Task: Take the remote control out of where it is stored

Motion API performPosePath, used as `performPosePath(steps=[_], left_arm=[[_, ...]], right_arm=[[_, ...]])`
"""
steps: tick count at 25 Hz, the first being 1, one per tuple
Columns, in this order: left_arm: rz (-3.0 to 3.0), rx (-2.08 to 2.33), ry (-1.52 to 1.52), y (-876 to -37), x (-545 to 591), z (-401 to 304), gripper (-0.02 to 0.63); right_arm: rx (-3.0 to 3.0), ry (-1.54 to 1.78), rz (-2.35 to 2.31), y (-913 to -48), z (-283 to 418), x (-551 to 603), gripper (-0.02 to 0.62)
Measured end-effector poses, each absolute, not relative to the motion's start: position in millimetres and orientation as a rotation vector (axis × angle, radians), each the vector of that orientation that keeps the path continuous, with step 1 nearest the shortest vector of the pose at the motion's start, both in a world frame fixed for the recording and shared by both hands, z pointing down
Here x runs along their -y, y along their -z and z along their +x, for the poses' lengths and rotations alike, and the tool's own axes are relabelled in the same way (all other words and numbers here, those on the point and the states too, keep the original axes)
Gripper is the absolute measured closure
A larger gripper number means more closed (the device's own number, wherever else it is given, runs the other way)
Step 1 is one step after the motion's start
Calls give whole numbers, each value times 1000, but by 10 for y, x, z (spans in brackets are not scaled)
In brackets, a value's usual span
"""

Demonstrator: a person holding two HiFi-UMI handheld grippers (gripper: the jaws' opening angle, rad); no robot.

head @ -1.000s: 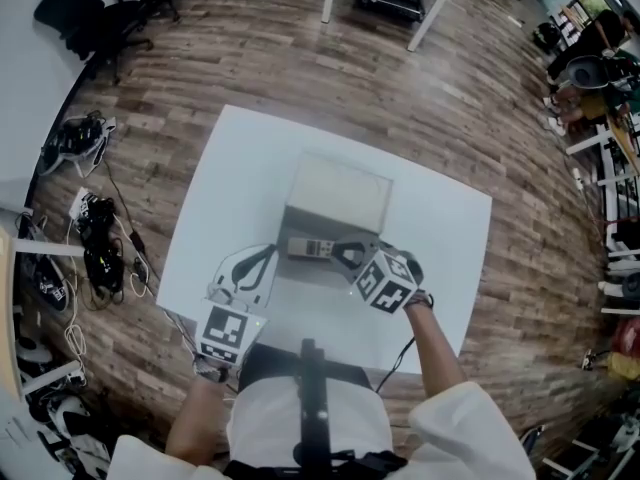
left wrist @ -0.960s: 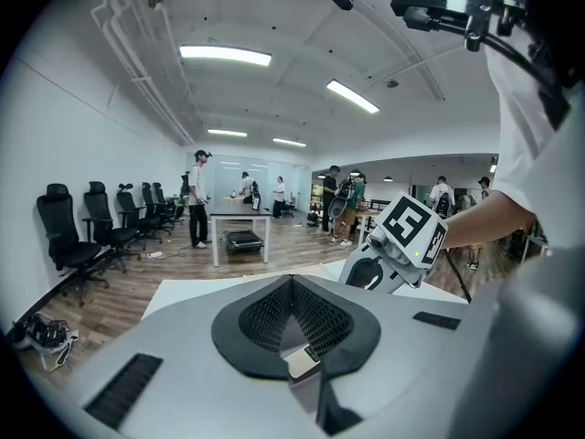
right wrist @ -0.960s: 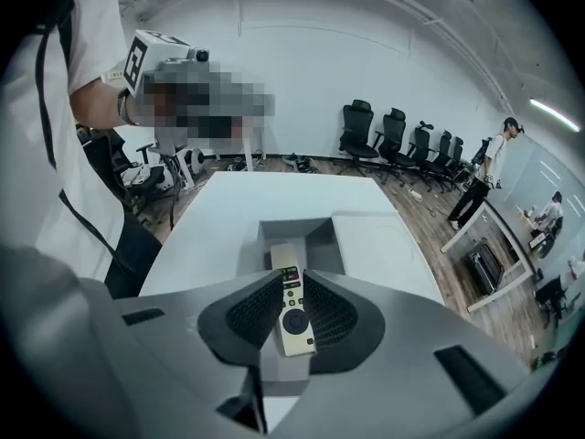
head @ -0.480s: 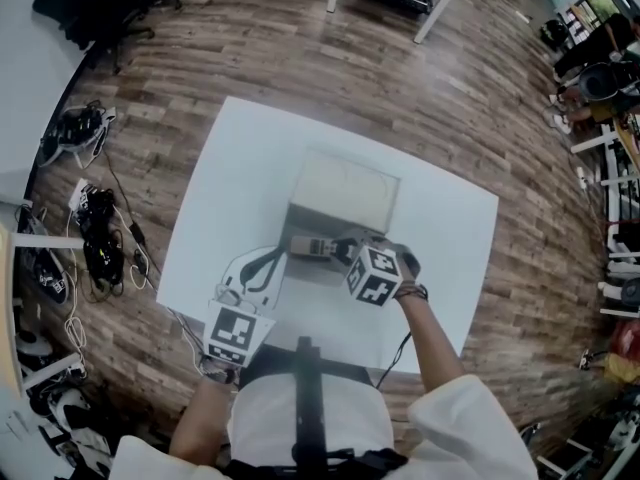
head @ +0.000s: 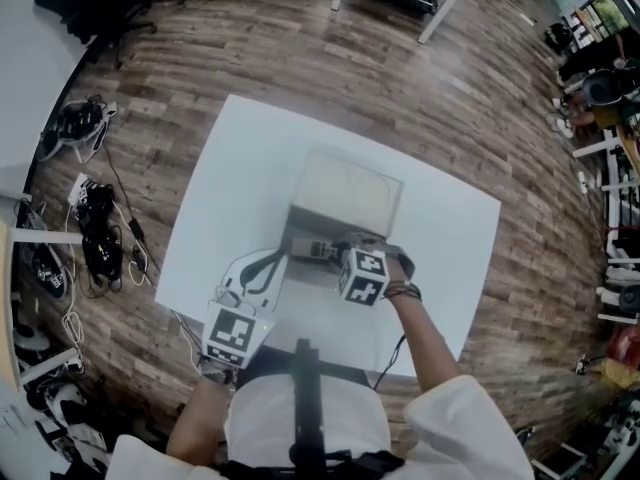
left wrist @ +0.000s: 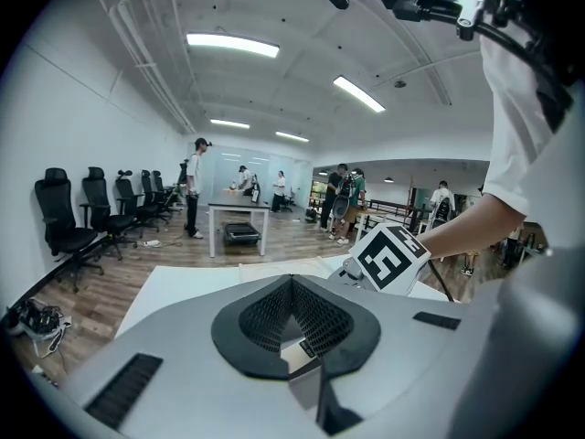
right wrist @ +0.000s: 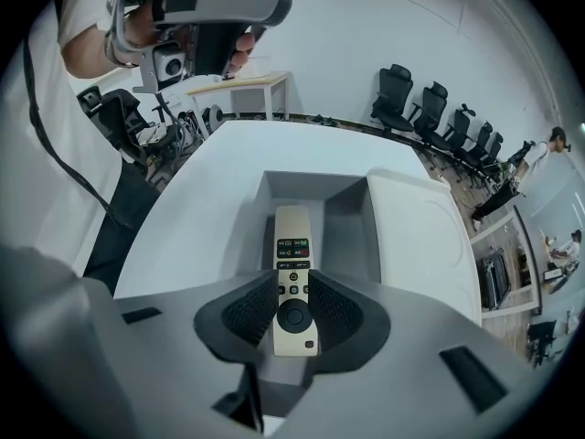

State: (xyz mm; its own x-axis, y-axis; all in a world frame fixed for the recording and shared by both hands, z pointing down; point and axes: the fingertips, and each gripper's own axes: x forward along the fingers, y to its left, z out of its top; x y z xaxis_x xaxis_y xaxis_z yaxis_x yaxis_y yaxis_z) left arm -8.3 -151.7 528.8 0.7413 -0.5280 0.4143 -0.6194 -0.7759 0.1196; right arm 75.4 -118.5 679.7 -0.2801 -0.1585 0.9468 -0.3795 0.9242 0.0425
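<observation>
Straddling the remote control (right wrist: pixel 293 263), your right gripper (right wrist: pixel 292 280) has its jaws opening. Pads sit either side of the round nav button w/ a slim dark gap each side, so no pinch and nothing held yet.

Handling call: the remote looks light, rigid plastic w/ smooth sides, prob. a bit slippery. It's long + narrow, so it'll likely tip if you grab an end. Take it across the narrow width near mid-length, approx. where the pads are now or slightly fwd toward the coloured buttons. Squeeze the side edges, not the keys; moderate force should do.

The remote lies flat, face up, lengthwise in the grey tray (right wrist: pixel 343 213), far end near the tray's back wall. The white box (right wrist: pixel 416 236) runs alongside, on the right in the right gripper view. The walls are close, so lift straight up before pulling clear.

Left gripper (left wrist: pixel 291 282): jaws closed tip to tip, empty. Head view puts it over the white table (head: pixel 215 198) by the tray's left end, not touching the remote.
</observation>
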Motion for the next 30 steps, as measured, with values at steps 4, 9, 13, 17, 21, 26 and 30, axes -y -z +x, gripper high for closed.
performPosePath(steps=[4,9,13,17,21,26,30], left_arm=[[2694,893,-522,-5293,1525,-99,617],[2695,883,-516,-5297,1528,-102,617],[2698,896,-497,-5269,1539,-96,617],[2704,888,-491,-5257,1526,-99,617],[2713,854,-467,-5248,1509,-70,617],[2712,850,-468,-5272,1524,-93,617],[2710,858,-463,-5262,1557,-95,617]], right_arm=[[1827,-222,369,-6869,763,1184,503],[1808,-239,333,-6951,754,1153,456],[1795,-228,347,-6979,770,1179,454],[1792,-234,328,-7001,743,1165,444],[1779,-230,323,-7041,758,1178,431],[1771,-235,302,-7087,732,1184,428],[1756,-219,283,-7115,732,1183,408]])
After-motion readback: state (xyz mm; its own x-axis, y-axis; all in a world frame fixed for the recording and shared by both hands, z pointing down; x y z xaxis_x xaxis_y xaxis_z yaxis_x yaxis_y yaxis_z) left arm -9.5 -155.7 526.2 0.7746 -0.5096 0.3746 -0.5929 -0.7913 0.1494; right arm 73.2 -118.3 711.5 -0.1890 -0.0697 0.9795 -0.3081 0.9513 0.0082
